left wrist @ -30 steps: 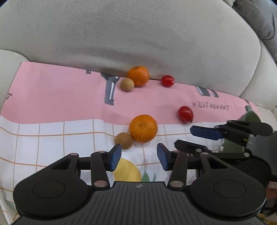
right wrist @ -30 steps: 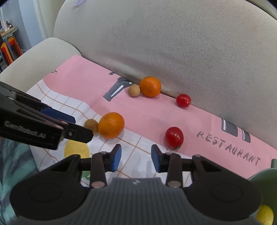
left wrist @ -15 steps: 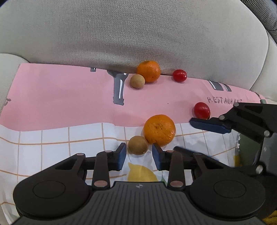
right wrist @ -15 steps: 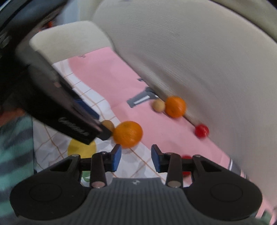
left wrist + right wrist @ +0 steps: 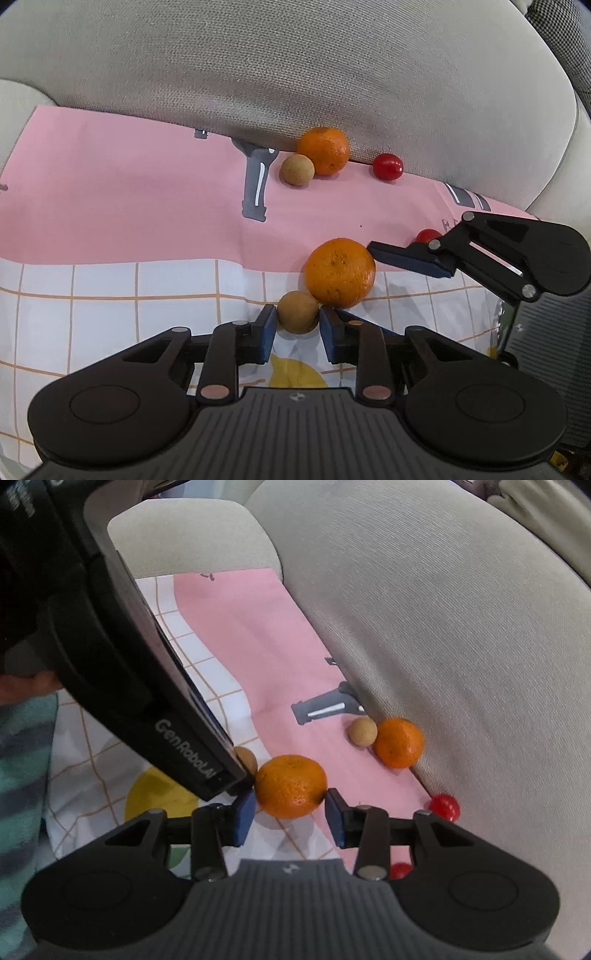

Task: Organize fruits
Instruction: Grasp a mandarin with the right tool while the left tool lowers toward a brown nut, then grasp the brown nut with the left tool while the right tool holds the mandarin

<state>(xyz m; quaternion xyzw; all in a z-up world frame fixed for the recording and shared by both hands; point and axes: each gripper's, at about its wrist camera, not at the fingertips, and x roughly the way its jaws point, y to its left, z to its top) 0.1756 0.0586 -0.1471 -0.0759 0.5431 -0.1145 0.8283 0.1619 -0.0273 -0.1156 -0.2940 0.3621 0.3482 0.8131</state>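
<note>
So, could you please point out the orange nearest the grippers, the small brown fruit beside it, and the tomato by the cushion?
Near orange [image 5: 291, 786]: right wrist view, middle of its peel.
Near brown fruit [image 5: 297, 312]: left wrist view, centre of its skin.
Far tomato [image 5: 387, 167]: left wrist view, middle of its red skin.

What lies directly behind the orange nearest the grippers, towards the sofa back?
Behind the near orange comes bare pink cloth, then a second orange and a small brown fruit against the sofa backrest. Anything tucked beneath that cushion is hidden.
</note>
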